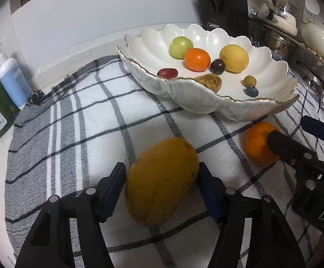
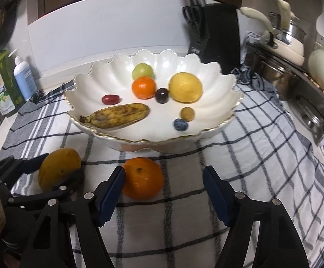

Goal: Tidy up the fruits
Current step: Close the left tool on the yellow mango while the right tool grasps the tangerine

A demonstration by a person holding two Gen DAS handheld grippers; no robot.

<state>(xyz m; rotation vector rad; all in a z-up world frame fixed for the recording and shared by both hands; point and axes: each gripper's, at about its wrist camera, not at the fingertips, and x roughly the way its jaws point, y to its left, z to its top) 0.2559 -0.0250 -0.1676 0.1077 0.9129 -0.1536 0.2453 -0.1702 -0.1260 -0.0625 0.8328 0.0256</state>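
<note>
My left tool [image 1: 160, 186] straddles the mango [image 1: 162, 181] on the checked cloth [image 1: 83, 120] over the desk. Jaws roughly half open; right pad looks to touch the mango's side, left pad just beside it with a thin gap, so no grip yet. In the right wrist view the left tool [image 2: 52, 176] sits around the mango [image 2: 59, 168] at lower left.

My right tool [image 2: 164, 192] is partly open around the loose orange [image 2: 143, 178]. Left pad touches or nearly touches the orange, right pad well apart from it. Not gripped. From the left wrist view one finger of the right tool [image 1: 295, 138] overlaps the orange [image 1: 260, 143]; contact can't be told there.

Both loose fruits lie on the cloth just in front of the scalloped white bowl [image 2: 217, 120].

Count in bowl, eight pieces:
- one green round fruit [image 2: 142, 71]
- one tangerine [image 2: 144, 87]
- one yellow citrus [image 2: 185, 87]
- one dark grape or plum [image 2: 162, 95]
- one red oblong fruit [image 2: 110, 99]
- one spotted banana [image 2: 117, 116]
- one small brown fruit [image 2: 187, 114]
- one blueberry [image 2: 180, 124]

Outside bowl: one mango, one orange. Two tools.

Background: one knife block [image 2: 215, 29], one green dish soap bottle [image 2: 2, 84], one blue pump bottle [image 2: 24, 76].
</note>
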